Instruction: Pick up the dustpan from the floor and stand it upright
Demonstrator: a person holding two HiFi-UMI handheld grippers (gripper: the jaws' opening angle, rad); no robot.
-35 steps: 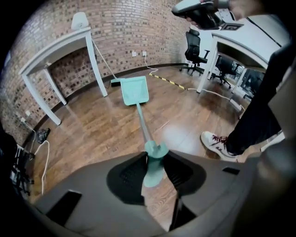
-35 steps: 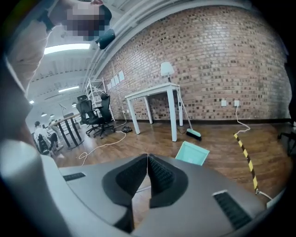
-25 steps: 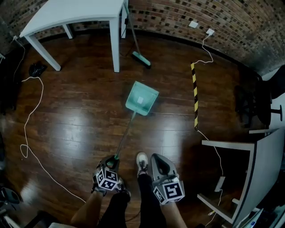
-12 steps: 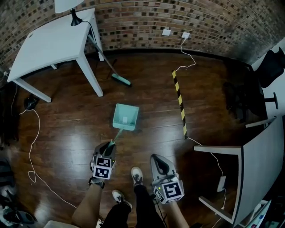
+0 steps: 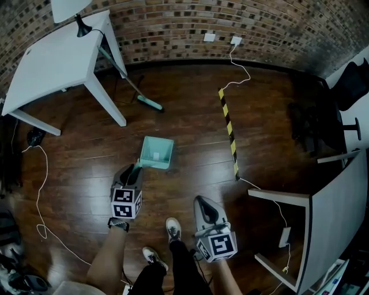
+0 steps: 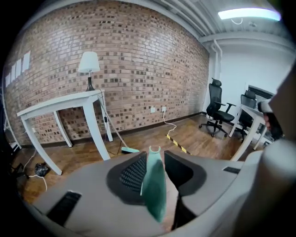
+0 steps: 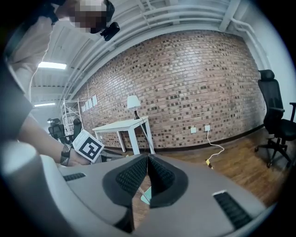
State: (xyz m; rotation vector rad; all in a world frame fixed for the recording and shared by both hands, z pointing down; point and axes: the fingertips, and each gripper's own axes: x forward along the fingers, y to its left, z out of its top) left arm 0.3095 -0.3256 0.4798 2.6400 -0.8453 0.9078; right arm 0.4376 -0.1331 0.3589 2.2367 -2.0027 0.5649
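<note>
The teal dustpan rests on the dark wooden floor, and its long handle rises steeply toward me. My left gripper is shut on the handle's top end. In the left gripper view the teal handle stands between the jaws of the left gripper, which have just eased a little wider while still gripping it. My right gripper hangs to the right of my feet, shut and holding nothing. In the right gripper view the right gripper has its jaws meeting at the tip, with the dustpan showing below them.
A white table with a lamp stands at the back left, and a teal broom leans by its leg. A yellow-black strip and white cables lie on the floor. A desk stands at the right.
My left gripper has risen and moved toward the pan, tipping the handle from lying flat to steep. The pan has come nearer my feet. My right gripper has shifted slightly.
</note>
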